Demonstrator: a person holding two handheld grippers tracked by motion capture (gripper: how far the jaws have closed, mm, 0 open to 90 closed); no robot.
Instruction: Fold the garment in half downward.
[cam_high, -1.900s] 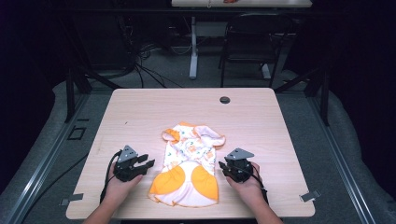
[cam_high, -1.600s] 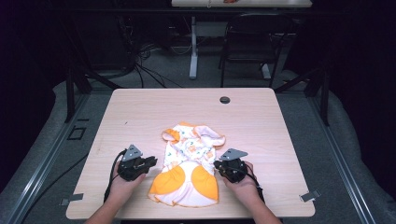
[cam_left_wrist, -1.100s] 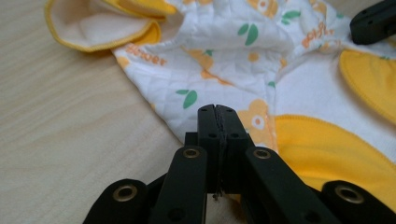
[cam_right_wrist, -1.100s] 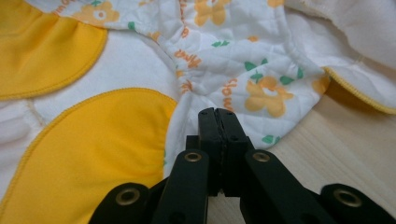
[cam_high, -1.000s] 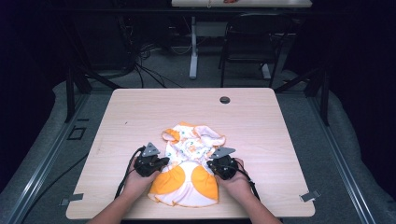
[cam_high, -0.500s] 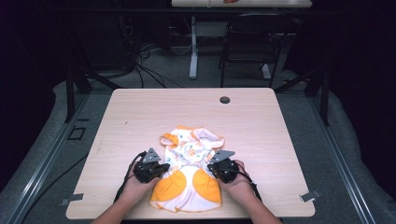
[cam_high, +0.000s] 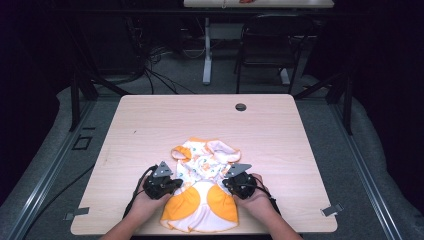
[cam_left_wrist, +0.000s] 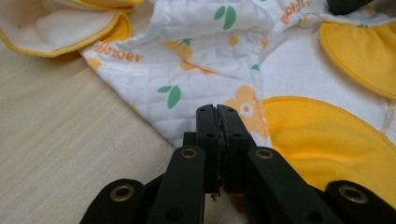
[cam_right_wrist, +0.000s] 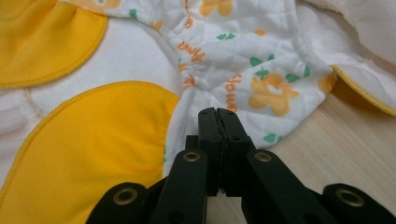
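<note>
Garment (cam_high: 202, 192), quilted white with orange flowers, green leaves and yellow panels, lies on the table (cam_high: 150, 125) near its front edge. Orange print reads "flower" in part; other words are creased and unreadable. Left gripper (cam_left_wrist: 217, 109) and right gripper (cam_right_wrist: 217, 112): jaws nearly together at the fabric's 2 sides; whether cloth is pinched is hidden. Left jaws have just eased apart slightly. Since earlier frames, both grippers have moved inward and the garment is bunched narrower.
</note>
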